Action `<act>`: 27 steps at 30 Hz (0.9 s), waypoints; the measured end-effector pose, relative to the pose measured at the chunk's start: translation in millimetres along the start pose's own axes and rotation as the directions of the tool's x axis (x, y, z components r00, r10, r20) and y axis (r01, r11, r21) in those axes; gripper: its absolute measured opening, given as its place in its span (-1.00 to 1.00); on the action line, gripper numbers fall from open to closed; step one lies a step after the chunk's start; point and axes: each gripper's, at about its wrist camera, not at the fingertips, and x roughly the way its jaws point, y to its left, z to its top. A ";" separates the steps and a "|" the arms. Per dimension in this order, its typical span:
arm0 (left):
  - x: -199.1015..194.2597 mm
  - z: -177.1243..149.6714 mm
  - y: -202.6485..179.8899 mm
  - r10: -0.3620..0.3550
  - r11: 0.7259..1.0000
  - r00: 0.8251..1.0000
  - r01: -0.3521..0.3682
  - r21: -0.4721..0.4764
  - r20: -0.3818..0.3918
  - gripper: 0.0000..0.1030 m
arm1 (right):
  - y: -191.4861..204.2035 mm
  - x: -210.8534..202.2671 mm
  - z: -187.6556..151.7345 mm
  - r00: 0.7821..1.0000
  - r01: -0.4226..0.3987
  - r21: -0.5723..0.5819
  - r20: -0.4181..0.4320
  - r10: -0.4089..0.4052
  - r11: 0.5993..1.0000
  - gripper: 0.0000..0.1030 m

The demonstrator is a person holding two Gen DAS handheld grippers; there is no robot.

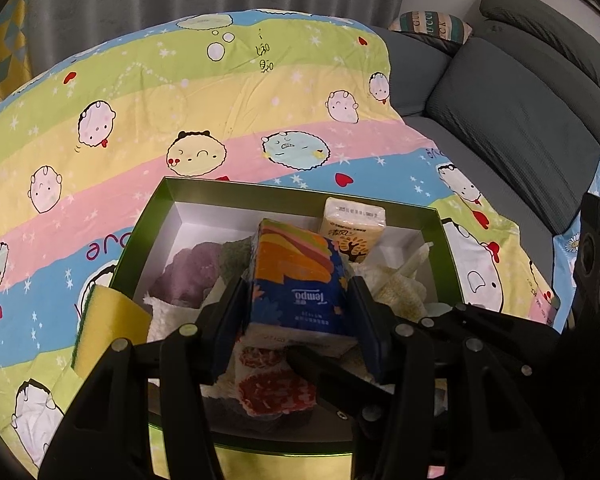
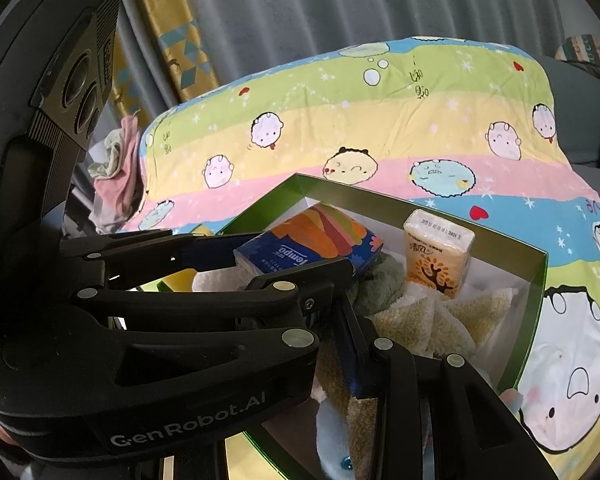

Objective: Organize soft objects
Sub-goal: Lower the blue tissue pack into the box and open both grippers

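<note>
a yellow sponge [image 1: 108,320] with a green backing leans at the left edge of the green box [image 1: 148,220], which sits on a cartoon-print blanket [image 1: 220,112] striped in green, yellow, pink and blue. inside the box, toward its left, a purple cloth [image 1: 188,272] lies against the white inner wall, with a white fluffy towel [image 1: 172,316] just below it. in the middle, the left gripper [image 1: 300,312] clamps the blue tempo tissue pack [image 1: 296,280] between its two dark pads, one on each side of the pack, holding it tilted above the cloths in the box. a grey-green cloth [image 2: 384,280] lies under the far end of the pack. below the pack, a white cloth with red patches [image 1: 272,384] shows between the gripper's arms. to the right, an orange tissue pack [image 1: 354,228] with a tree print stands upright against the far wall, and cream towels [image 1: 396,292] fill the right side of the box. a grey sofa [image 1: 520,120] lies beyond the blanket on the right.

in the right wrist view, the right gripper [image 2: 340,352] hangs low over the near part of the box; only one of its fingers [image 2: 352,352] shows clearly, the other being behind the left gripper's body, so it is hard to tell whether its jaws hold anything. a pale blue plush [image 2: 336,440] lies below it, apparently on the cream towel.
</note>
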 end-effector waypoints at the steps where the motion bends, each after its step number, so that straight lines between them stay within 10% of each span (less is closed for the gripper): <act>1: 0.2 0.4 0.1 0.001 1.000 1.000 -0.001 -0.001 -0.001 -0.01 | 0.1 0.0 -0.3 1.000 0.001 0.001 -0.002 -0.001 1.000 -0.29; 27: -0.5 0.8 -0.2 0.023 1.000 0.999 -0.023 -0.014 -0.027 0.15 | 0.1 -1.1 -1.9 1.000 0.000 0.013 -0.023 0.000 1.000 -0.29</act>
